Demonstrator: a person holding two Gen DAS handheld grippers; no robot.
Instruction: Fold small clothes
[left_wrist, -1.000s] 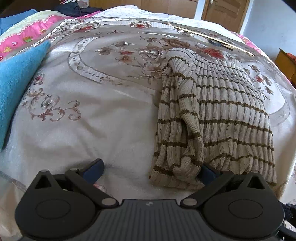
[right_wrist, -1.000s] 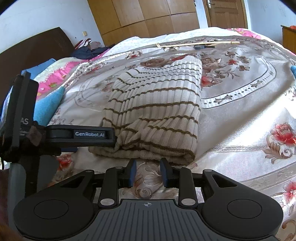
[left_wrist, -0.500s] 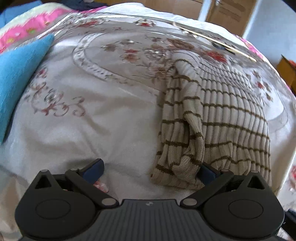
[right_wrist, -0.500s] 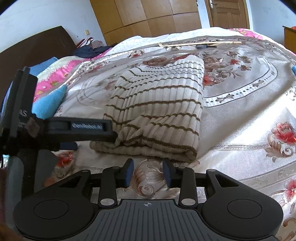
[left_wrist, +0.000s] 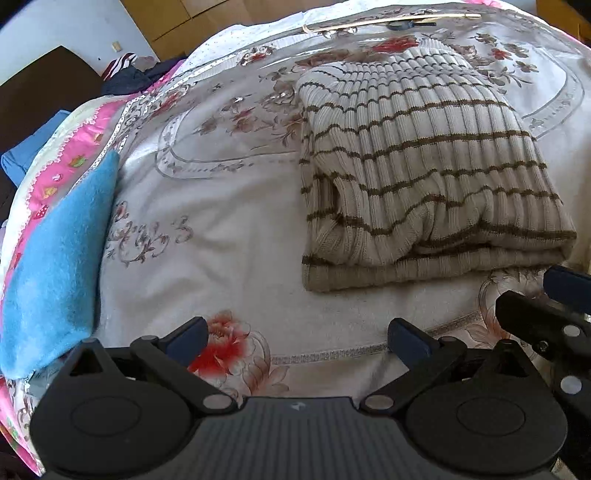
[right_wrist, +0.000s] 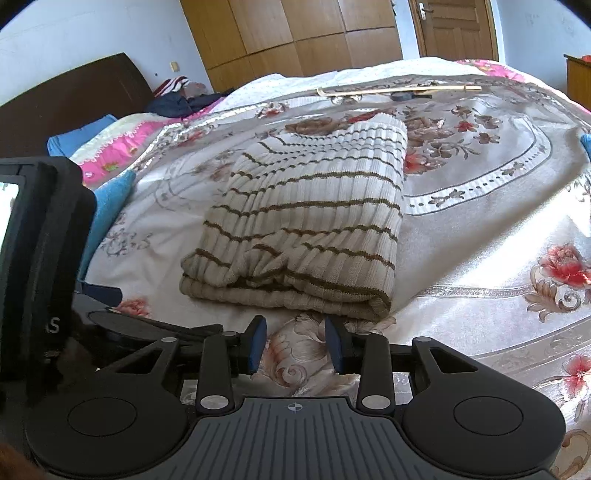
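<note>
A cream ribbed sweater with brown stripes (left_wrist: 424, 166) lies folded into a thick rectangle on the flowered bedspread (left_wrist: 229, 229). In the right wrist view the sweater (right_wrist: 314, 221) sits just beyond the fingers, its near hem facing me. My left gripper (left_wrist: 295, 334) hovers wide open over bare bedspread, short of the sweater's near left corner, with nothing between its fingers. My right gripper (right_wrist: 294, 332) stands partly open close to the near hem, only bedspread showing between its blue pads. Neither gripper touches the sweater.
A blue towel (left_wrist: 55, 277) lies at the left edge of the bed beside a pink quilt (left_wrist: 74, 147). A long wooden stick (left_wrist: 388, 20) rests at the far side. Dark clothes (right_wrist: 184, 99) are piled by the headboard. Wardrobe and door stand behind.
My left gripper has drawn back from the sweater's near edge, where its right finger sat against the knit, and rolled. The right gripper's jaws have widened slightly. The sweater stays put.
</note>
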